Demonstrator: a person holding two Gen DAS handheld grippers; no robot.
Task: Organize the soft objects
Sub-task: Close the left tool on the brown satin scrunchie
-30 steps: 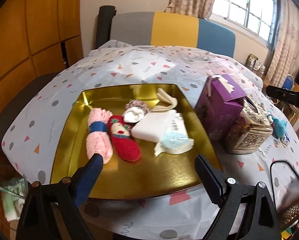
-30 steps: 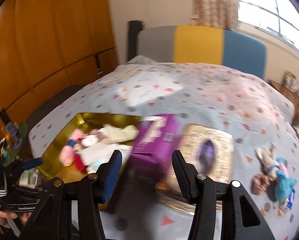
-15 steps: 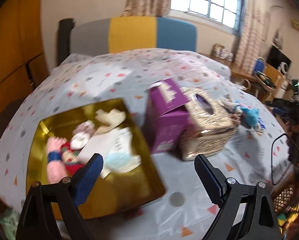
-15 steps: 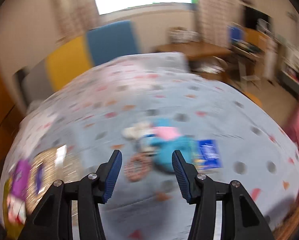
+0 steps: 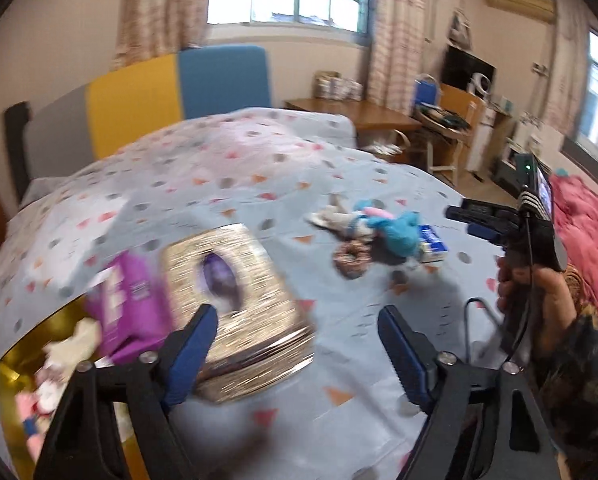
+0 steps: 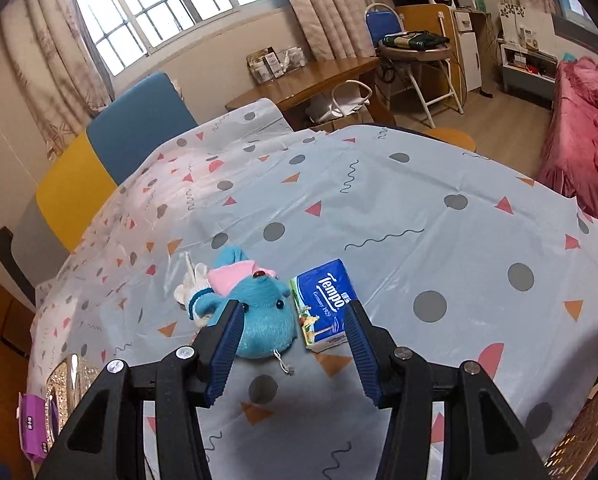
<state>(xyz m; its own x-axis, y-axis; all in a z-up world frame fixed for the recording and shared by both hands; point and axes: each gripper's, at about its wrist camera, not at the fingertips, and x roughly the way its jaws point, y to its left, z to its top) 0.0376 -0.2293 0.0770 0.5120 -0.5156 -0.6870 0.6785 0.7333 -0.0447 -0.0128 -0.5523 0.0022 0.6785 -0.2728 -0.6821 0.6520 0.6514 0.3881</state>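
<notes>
Right gripper (image 6: 291, 344) partly open, holding nothing; blue plush toy (image 6: 259, 316) at lower centre, just past its left finger, tissue pack (image 6: 325, 308) alongside. Left gripper (image 5: 299, 344) closing on nothing.

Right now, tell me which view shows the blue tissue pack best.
Right wrist view: the blue tissue pack lies close and sharp, its label readable, beside the blue plush toy. The left wrist view shows it small, blurred, partly behind the toy.

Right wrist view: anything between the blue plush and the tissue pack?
No. In the right wrist view the blue plush and the tissue pack lie side by side, only a sliver of tablecloth between.
</notes>
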